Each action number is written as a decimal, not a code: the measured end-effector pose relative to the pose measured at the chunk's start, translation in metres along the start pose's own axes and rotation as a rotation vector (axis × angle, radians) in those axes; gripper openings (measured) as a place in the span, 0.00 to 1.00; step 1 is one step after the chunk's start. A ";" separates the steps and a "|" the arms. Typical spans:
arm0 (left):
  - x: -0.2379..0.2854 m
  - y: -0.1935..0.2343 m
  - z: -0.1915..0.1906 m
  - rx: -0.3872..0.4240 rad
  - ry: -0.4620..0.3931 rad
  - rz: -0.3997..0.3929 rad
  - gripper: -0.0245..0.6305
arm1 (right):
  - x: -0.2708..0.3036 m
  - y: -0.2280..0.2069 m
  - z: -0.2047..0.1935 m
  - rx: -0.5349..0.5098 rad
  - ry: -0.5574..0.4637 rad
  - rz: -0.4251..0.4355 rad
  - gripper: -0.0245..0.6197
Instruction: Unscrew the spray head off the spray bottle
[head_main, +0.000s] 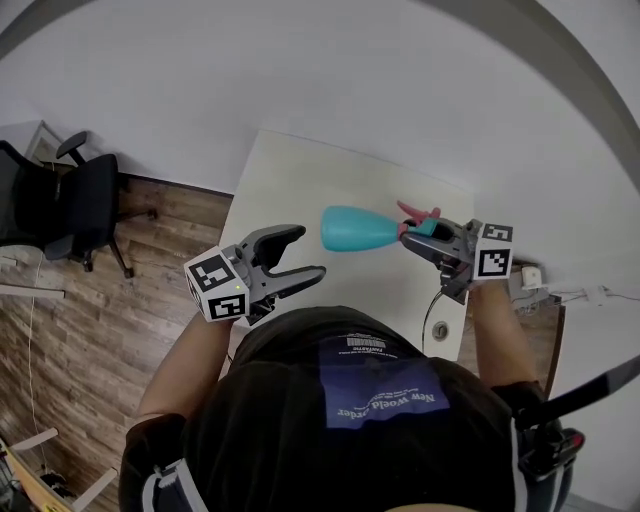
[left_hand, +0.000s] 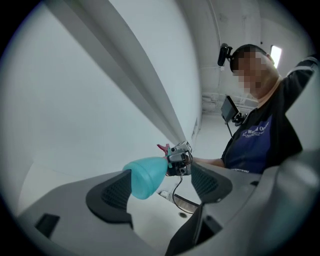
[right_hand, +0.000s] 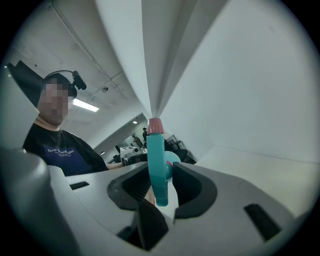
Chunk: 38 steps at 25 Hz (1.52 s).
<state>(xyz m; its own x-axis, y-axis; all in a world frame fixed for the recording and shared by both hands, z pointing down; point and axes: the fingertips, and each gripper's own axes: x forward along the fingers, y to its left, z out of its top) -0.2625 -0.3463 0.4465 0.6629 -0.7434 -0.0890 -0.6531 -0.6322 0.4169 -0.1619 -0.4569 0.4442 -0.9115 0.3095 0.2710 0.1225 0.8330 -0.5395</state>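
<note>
Counting one spray bottle (head_main: 358, 228), two grippers (head_main: 311, 252) (head_main: 418, 240)

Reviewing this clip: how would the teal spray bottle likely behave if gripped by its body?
The spray bottle juts sideways from the right hand-held gripper, held by its spray head: probably light. Its smooth, tapering body may slip or roll.

Teal spray bottle (head_main: 358, 229), seemingly pink-tipped spray head (right_hand: 156, 160)

Probably an office: swivel chair (head_main: 85, 205), white desk (head_main: 300, 185), wood-plank floor (head_main: 120, 320).
</note>
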 end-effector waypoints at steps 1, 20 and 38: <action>0.003 0.000 0.003 0.009 0.008 -0.005 0.61 | 0.000 0.006 0.003 0.000 -0.018 0.017 0.23; 0.045 -0.060 0.036 0.077 0.001 -0.226 0.89 | 0.004 0.089 0.012 0.006 -0.162 0.294 0.23; 0.046 -0.077 0.039 0.101 0.035 -0.302 0.85 | 0.012 0.088 0.001 -0.030 -0.066 0.239 0.23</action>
<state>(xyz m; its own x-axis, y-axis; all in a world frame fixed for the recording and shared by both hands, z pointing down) -0.1962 -0.3407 0.3753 0.8435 -0.5118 -0.1631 -0.4567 -0.8431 0.2838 -0.1622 -0.3807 0.3993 -0.8790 0.4692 0.0852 0.3482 0.7536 -0.5576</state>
